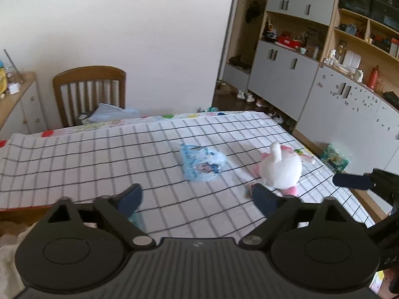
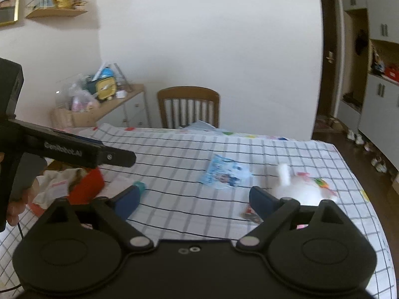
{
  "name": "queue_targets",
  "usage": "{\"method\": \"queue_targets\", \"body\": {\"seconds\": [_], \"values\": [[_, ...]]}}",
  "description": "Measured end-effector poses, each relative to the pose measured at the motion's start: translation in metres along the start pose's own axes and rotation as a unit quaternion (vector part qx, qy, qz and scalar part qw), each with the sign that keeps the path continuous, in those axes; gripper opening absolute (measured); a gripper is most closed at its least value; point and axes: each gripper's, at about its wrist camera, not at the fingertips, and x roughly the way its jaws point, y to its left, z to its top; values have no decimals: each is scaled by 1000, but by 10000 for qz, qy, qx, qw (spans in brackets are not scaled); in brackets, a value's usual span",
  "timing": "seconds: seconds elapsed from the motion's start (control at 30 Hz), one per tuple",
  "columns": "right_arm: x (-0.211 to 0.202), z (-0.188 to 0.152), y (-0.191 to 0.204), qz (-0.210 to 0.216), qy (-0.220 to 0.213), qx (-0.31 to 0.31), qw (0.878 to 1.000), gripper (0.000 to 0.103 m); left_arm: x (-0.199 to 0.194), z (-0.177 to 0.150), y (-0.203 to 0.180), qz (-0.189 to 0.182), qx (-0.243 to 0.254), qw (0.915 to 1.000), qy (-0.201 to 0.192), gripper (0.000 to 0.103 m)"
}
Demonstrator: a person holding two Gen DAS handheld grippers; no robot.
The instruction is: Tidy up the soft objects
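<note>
A white and pink plush toy [image 1: 281, 168] lies on the checked tablecloth [image 1: 99, 159], at the right. A light blue printed soft pouch [image 1: 202, 163] lies to its left. My left gripper [image 1: 197, 195] is open and empty, above the cloth, short of both. In the right wrist view the plush [image 2: 303, 186] is blurred, just beyond my right finger, and the pouch [image 2: 224, 173] lies mid-table. My right gripper [image 2: 194, 198] is open and empty. The left gripper's body [image 2: 74, 150] shows at the left of that view.
A wooden chair [image 1: 89, 92] stands at the table's far side with bags on it. Shelves and grey cabinets [image 1: 311, 74] fill the right wall. A red item and crumpled cloth [image 2: 82, 184] lie at the table's left edge. A small dark wrapper [image 2: 249, 214] lies near my right finger.
</note>
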Motion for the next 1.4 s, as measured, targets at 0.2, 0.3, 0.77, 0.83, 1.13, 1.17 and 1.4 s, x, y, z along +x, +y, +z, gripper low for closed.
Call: {"method": "queue_targets", "body": {"seconds": [0.2,0.3,0.77,0.83,1.13,1.17,1.4], "values": [[16,-8,-30,-233,131,182,9995,94,36,17,-12,-57,60,10000,1,102],[27,-12,-40,-360,189,193,9990,94,59,25,-15,-112,-8,9999,57,102],[84,-27,-59,-522,534,31,9972,91,168,48,-26,-233,47,9981,570,102],[91,-27,-61,-506,606,48,9969,91,184,49,-25,-312,19,9974,644,102],[120,-37,-63,-441,933,27,9947,88,240,36,-18,-355,293,9931,1081,102],[122,-37,-62,-456,958,-14,9944,87,245,34,-18,-329,353,9924,1130,102],[141,-39,-62,-570,1111,-59,9922,79,256,20,-17,-147,628,9909,1183,102]]}}
